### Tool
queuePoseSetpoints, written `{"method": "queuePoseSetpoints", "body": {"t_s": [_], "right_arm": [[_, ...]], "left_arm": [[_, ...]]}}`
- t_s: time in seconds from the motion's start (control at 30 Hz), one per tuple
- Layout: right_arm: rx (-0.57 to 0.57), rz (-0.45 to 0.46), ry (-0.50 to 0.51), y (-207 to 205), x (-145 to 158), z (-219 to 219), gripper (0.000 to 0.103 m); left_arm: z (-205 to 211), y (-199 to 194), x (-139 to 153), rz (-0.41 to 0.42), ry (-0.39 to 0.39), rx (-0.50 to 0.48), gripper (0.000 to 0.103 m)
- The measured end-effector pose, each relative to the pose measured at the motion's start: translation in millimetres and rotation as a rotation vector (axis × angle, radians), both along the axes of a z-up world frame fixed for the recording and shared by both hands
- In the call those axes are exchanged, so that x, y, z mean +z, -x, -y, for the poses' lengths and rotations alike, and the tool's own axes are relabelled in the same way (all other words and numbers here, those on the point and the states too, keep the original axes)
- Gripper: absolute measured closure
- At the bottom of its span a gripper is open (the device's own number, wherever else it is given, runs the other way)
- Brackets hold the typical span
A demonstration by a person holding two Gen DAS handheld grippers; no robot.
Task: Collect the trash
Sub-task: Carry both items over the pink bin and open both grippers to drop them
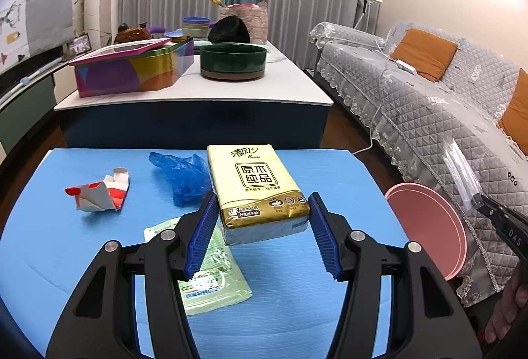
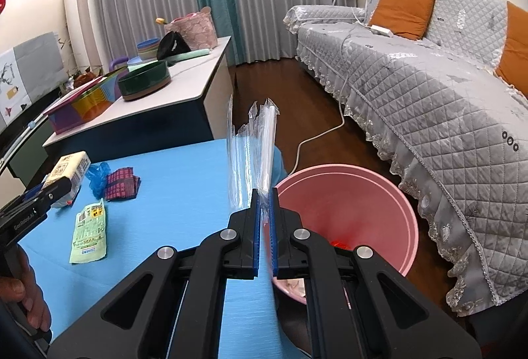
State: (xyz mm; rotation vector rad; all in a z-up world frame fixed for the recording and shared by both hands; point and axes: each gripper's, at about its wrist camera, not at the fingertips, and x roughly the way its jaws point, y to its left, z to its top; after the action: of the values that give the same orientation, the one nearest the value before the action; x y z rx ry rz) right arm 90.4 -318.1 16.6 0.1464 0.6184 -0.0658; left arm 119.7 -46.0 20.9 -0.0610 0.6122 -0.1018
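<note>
1. Left wrist view: left gripper (image 1: 264,228) has its jaws apart, straddling the near end of a gold plastic-wrapped tissue pack (image 1: 258,190) at frame centre. Whether the pads touch its sides I cannot tell. Pack looks light, soft and compressible with a slick film, so I'd squeeze across the short sides, mid-height.
2. Same view, other items on the blue table mat (image 1: 66,243):
   - 1 crumpled red-and-white paper carton (image 1: 99,194), centre left. Light, half stiff; pinch a folded edge.
   - 1 crumpled blue plastic bag or glove (image 1: 184,177), just left of the pack. Limp; grab a bunch.
   - 1 flat pale green sachet (image 1: 214,279), lower centre, partly under the left finger. Thin and slippery, lies flat; hard to get under, so take an edge.
   - 1 pink round plastic bin (image 1: 429,227), right edge.
3. Right wrist view: right gripper (image 2: 264,227) is clamped on a clear crinkled plastic wrapper (image 2: 250,161) that stands upright above the jaws at frame centre. Near weightless and floppy; likely clings on release.
4. Same view: the bin's open mouth (image 2: 346,187) sits just right of the wrapper, low beside the table edge, with some debris at the bottom. Wrapper is not yet over it.
5. Same view, left side: also 1 red-patterned folded cloth (image 2: 122,184), beside the blue bag. Soft.
</note>
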Motion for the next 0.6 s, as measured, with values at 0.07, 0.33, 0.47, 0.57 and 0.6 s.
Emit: {"method": "queuePoseSetpoints", "body": {"t_s": [0.07, 0.33, 0.47, 0.57, 0.6], "right_arm": [[-0.017, 0.007, -0.013, 1.2, 3.4, 8.7, 0.098], [-0.07, -0.004, -0.022, 2.0, 15.3, 43.0, 0.098], [-0.104, -0.013, -0.046, 1.6, 20.5, 63.3, 0.098], [-0.132, -0.011, -0.072, 0.7, 26.2, 78.1, 0.098], [-0.137, -0.01, -0.076, 0.3, 26.9, 81.2, 0.098]], "left_arm": [[4.6, -0.6, -0.4, -0.003, -0.002, -0.012, 0.048], [34.0, -2.0, -4.5, -0.017, -0.02, -0.071, 0.048], [49.6, -5.8, -3.3, -0.027, -0.018, -0.104, 0.048], [61.0, -8.5, -2.4, -0.032, -0.012, -0.125, 0.048], [66.7, -9.5, -2.3, -0.034, -0.012, -0.135, 0.048]]}}
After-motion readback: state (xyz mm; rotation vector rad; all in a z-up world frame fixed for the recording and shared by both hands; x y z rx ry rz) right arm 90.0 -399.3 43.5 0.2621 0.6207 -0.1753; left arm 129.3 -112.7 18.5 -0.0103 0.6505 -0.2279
